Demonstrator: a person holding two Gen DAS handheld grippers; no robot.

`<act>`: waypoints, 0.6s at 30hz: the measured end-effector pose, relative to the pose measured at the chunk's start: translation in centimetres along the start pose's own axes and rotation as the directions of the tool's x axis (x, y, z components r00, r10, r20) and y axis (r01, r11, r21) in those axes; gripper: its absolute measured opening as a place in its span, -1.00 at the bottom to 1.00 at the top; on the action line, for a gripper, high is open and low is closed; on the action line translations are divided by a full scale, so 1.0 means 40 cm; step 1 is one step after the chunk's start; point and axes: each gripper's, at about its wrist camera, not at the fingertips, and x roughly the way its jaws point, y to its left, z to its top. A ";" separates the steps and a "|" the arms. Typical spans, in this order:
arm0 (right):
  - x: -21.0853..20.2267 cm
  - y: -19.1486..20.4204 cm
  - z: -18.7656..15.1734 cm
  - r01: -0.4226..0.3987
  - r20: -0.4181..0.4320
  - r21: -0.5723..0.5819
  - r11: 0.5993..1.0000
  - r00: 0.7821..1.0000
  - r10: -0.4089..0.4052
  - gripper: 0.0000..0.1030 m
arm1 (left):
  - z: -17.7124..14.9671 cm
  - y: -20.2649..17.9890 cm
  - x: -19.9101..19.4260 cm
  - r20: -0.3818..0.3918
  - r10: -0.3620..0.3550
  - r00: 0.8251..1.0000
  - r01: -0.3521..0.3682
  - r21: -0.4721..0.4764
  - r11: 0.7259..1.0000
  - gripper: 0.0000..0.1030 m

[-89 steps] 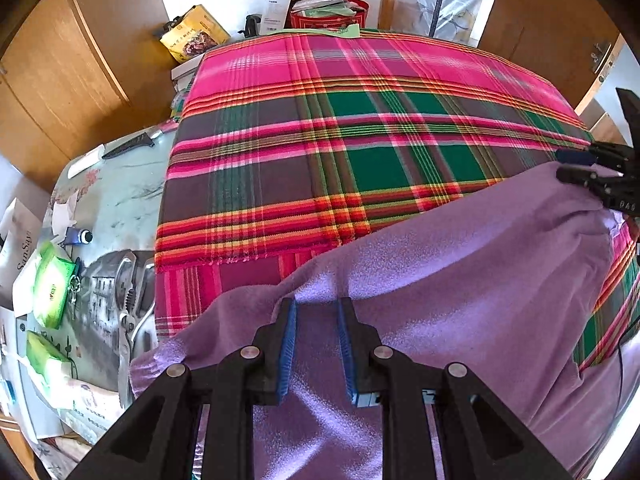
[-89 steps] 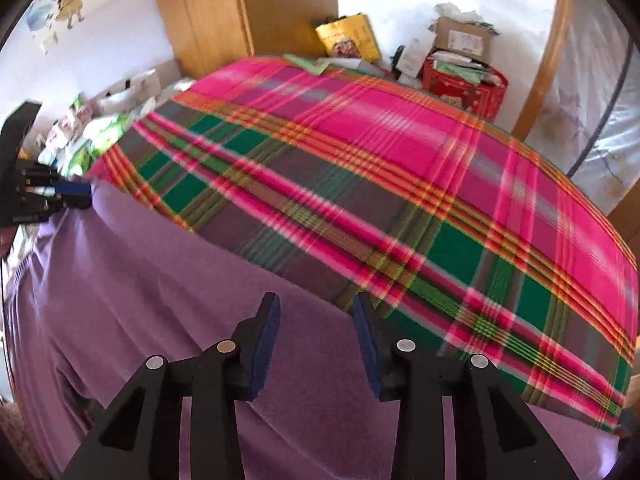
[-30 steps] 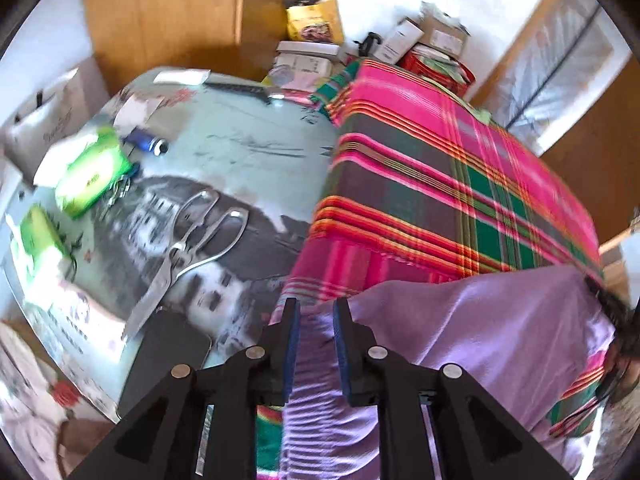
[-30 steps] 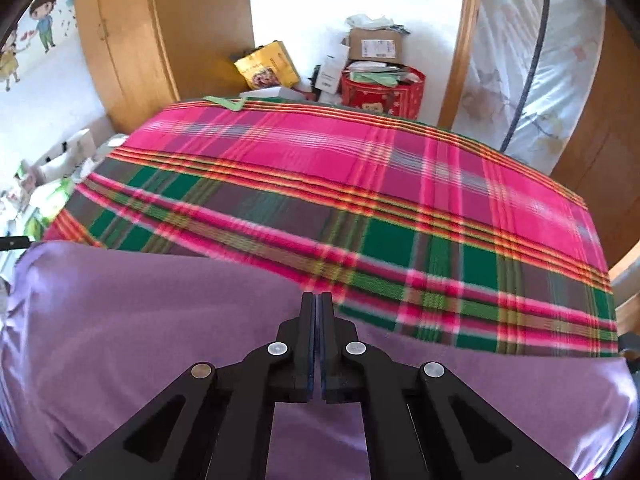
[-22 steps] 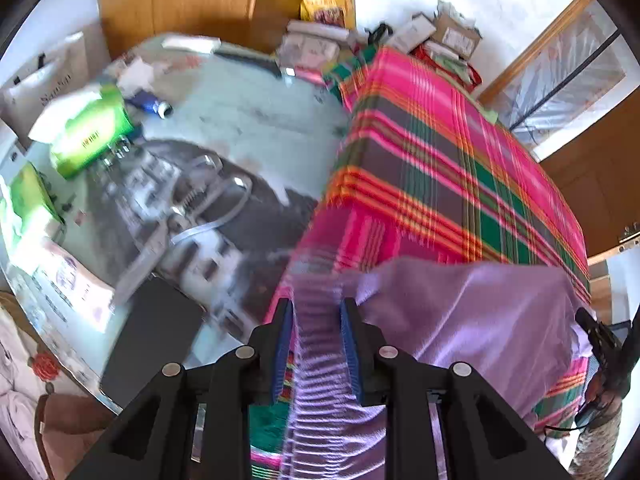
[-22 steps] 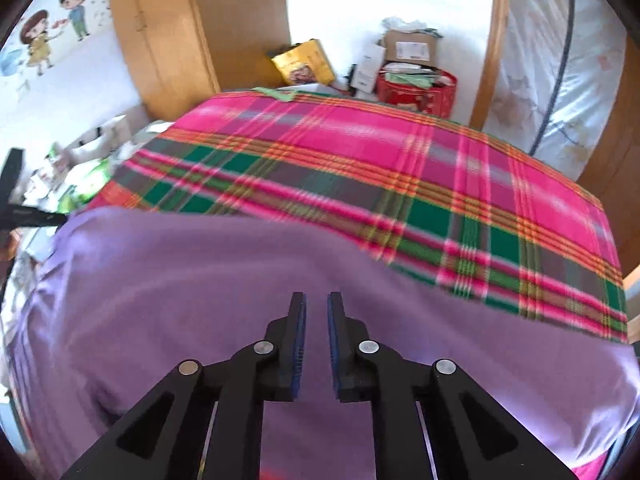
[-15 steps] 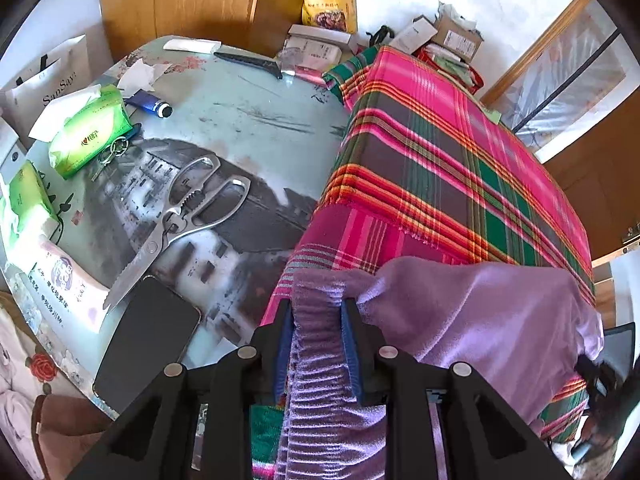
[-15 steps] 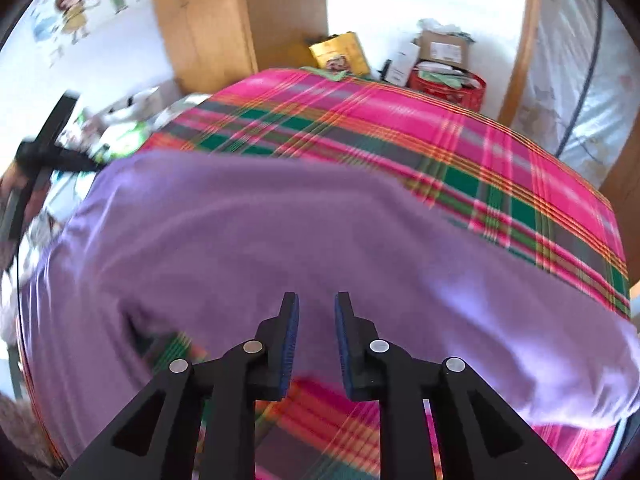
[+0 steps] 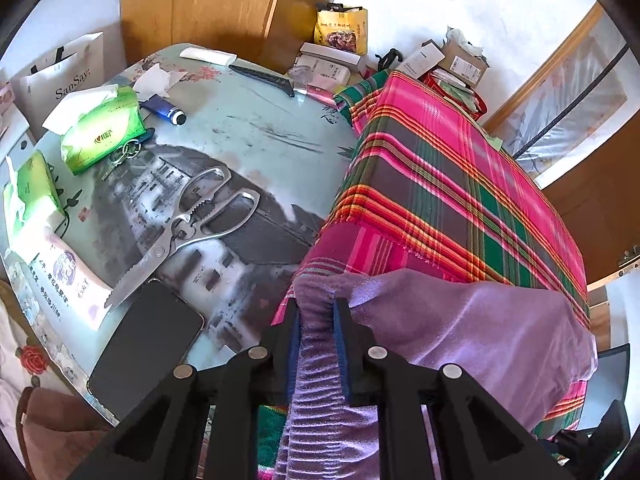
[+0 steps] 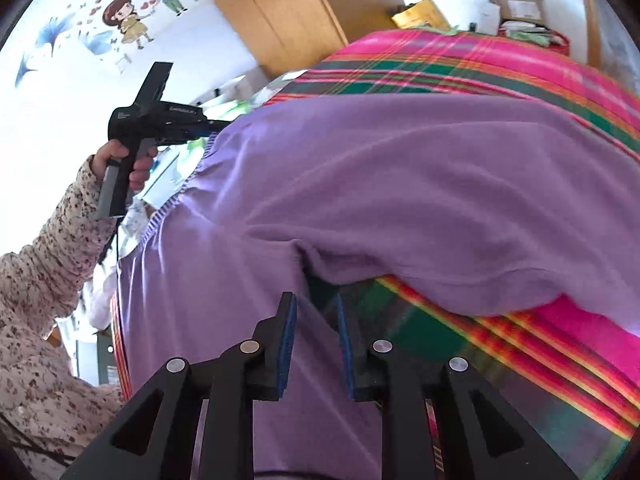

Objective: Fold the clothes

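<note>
One plaid blanket [image 9: 460, 184] in pink, green and orange covers the bed, and one purple garment [image 10: 400, 184] lies over its near part, with one edge hanging down at the front. Beside the bed stands one surface [image 9: 248, 128] with a printed picture of houses on it.

The left gripper [image 9: 316, 308] has just been closing its fingers, and they now press on the ribbed hem of the purple garment, which runs down between them. In the right wrist view a hand [image 10: 124, 164] in a flowered sleeve holds this gripper by its handle at the left end of the garment. The right gripper [image 10: 314, 308] has just been opening its fingers; they stand apart with nothing pressed between them, over a lower fold of the garment.

On the surface I count two green tissue packs [image 9: 102, 130], one black phone [image 9: 144, 344], one pair of metal kitchen scissors [image 9: 188, 224], one blue lighter [image 9: 164, 109] and one black knife [image 9: 262, 78].
</note>
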 end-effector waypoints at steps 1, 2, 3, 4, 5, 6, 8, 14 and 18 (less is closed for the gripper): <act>0.009 0.005 0.002 -0.019 -0.007 -0.004 1.000 1.000 0.019 -0.57 | 0.000 -0.002 0.000 0.002 0.004 1.000 -0.004 0.007 1.000 -0.68; 0.018 0.011 0.003 -0.030 -0.014 -0.006 1.000 0.999 0.030 -0.57 | -0.001 -0.004 0.000 0.004 0.007 1.000 -0.007 0.010 1.000 -0.68; 0.024 0.016 0.003 -0.034 -0.015 -0.003 0.999 0.999 0.034 -0.57 | 0.000 -0.004 0.001 0.003 0.007 1.000 -0.007 0.010 1.000 -0.68; 0.029 0.019 0.003 -0.046 -0.014 0.004 0.999 0.999 0.046 -0.75 | 0.000 -0.003 0.003 0.003 0.007 1.000 -0.007 0.010 1.000 -0.68; 0.032 0.025 0.000 -0.059 -0.013 0.009 0.998 0.998 0.059 -0.89 | 0.000 -0.003 0.003 0.003 0.007 1.000 -0.007 0.010 1.000 -0.68; 0.031 0.035 -0.004 -0.060 -0.006 0.006 0.998 0.998 0.060 -0.91 | -0.001 -0.002 0.003 0.004 0.005 1.000 -0.005 0.011 1.000 -0.68; 0.027 0.063 -0.016 -0.069 0.014 -0.015 0.998 0.998 0.069 -0.91 | -0.003 -0.001 0.003 0.008 0.004 1.000 -0.004 0.010 1.000 -0.68; 0.019 0.097 -0.049 -0.078 0.026 -0.036 0.996 0.997 0.079 -0.91 | -0.003 -0.005 0.005 0.014 0.017 1.000 -0.017 0.013 1.000 -0.68; 0.019 0.105 -0.057 -0.048 0.031 -0.055 0.997 0.998 0.049 -0.92 | -0.003 -0.001 0.006 0.011 0.011 1.000 -0.011 0.001 1.000 -0.67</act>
